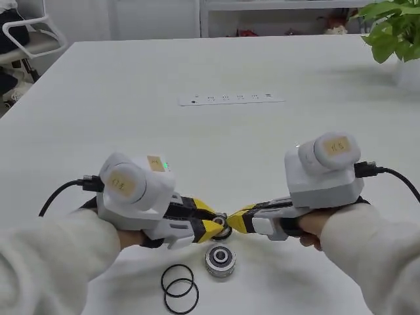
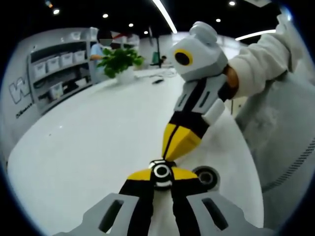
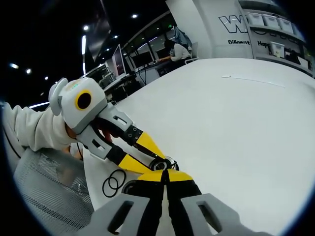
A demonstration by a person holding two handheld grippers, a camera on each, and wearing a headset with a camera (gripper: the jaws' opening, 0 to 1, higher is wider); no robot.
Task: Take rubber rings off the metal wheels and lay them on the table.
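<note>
A small metal wheel [image 1: 221, 225] hangs just above the table, and both grippers meet at it. My left gripper [image 1: 214, 226] is shut on the wheel [image 2: 161, 171] by its sides. From the other side my right gripper [image 1: 230, 222] is shut, its tips pinching the black rubber ring at the wheel's edge [image 3: 161, 164]. A second metal wheel [image 1: 220, 259] lies flat on the table below them. Two loose black rubber rings [image 1: 179, 287] lie overlapping to the left of it, also seen as rings [image 3: 113, 183] in the right gripper view.
The white table [image 1: 216, 144] stretches far ahead. A white power strip [image 1: 231, 99] lies across its middle. A potted plant [image 1: 394, 29] stands at the far right corner and an office chair [image 1: 29, 39] at the far left.
</note>
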